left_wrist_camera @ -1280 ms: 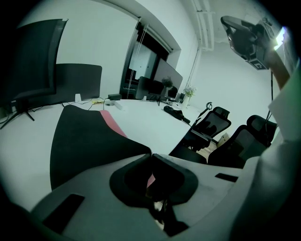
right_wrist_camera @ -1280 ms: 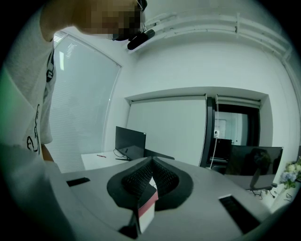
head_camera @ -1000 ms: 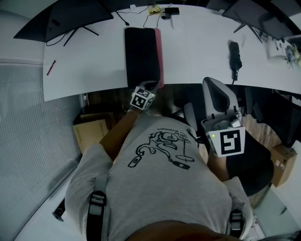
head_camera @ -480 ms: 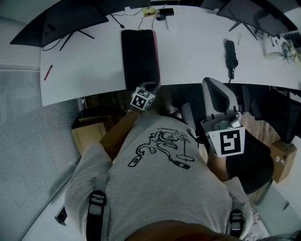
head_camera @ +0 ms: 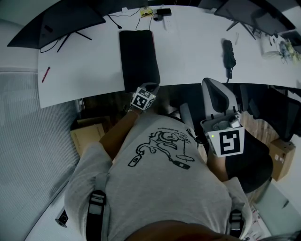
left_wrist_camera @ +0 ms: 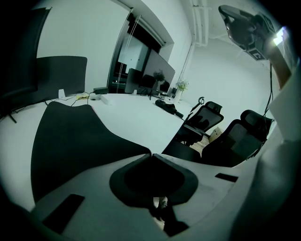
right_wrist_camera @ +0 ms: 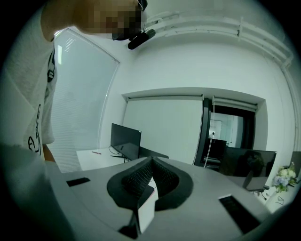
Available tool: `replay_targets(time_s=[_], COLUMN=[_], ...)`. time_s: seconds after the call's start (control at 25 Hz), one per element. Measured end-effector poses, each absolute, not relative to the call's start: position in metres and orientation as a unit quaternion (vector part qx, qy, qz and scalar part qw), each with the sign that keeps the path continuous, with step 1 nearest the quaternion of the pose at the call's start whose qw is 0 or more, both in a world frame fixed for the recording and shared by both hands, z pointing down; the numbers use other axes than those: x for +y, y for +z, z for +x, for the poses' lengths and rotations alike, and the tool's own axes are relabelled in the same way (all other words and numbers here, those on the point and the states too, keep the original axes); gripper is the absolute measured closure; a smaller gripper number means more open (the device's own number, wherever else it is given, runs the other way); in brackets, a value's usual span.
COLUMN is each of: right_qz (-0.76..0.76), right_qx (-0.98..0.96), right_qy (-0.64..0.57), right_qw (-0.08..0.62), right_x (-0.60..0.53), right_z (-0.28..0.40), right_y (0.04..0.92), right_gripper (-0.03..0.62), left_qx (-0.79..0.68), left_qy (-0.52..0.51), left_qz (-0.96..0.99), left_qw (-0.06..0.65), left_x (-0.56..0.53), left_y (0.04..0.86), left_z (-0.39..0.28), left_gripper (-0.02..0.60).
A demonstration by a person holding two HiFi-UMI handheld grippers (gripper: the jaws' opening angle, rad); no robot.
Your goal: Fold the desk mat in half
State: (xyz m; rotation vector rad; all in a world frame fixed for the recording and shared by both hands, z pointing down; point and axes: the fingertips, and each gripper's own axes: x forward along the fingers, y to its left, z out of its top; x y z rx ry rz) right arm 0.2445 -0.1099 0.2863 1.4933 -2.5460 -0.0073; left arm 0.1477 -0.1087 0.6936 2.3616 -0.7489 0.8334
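Observation:
The desk mat (head_camera: pixel 137 56) lies on the white desk (head_camera: pixel 193 52) as a narrow black rectangle, folded, with a thin pink strip along its right edge. My left gripper (head_camera: pixel 149 86) is at the mat's near right corner, by the desk's front edge. In the left gripper view the black mat (left_wrist_camera: pixel 70 146) runs right into the closed tips of the left gripper (left_wrist_camera: pixel 150 154), which looks shut on that corner. My right gripper (head_camera: pixel 220 123) is held back beside the person's body, away from the desk. In its own view the right gripper (right_wrist_camera: pixel 151 161) is shut with nothing between the pads.
Monitors (head_camera: pixel 61 19) stand at the desk's back left and back right (head_camera: pixel 249 12). A black folded umbrella (head_camera: pixel 228 54) lies right of the mat, a red pen (head_camera: pixel 45 74) far left, cables and a power strip (head_camera: pixel 157 12) behind. An office chair (head_camera: pixel 218 101) stands by the right gripper.
The pink strip along the mat's right edge shows narrower now than a second ago. The view has shifted slightly; neither gripper has visibly moved.

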Motion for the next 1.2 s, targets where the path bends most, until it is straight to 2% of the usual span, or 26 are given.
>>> replay_targets(time_s=[0.56,1.2], right_qz=[0.498,0.486], right_qx=[-0.862,-0.868], right_qy=[-0.002,-0.006], right_qw=[0.1,0.104], right_x=[-0.115,-0.114], right_z=[0.232,0.181], right_y=[0.289,0.289], right_gripper=[0.588,0.588], left_qx=[-0.276,-0.322], left_qy=[0.309,0.224], left_qz=[0.868,0.885], left_qw=[0.274,0.253], left_x=[-0.104,-0.123], left_y=[0.703,0.633], left_z=[0.139,0.09], left_gripper=[0.547,0.552])
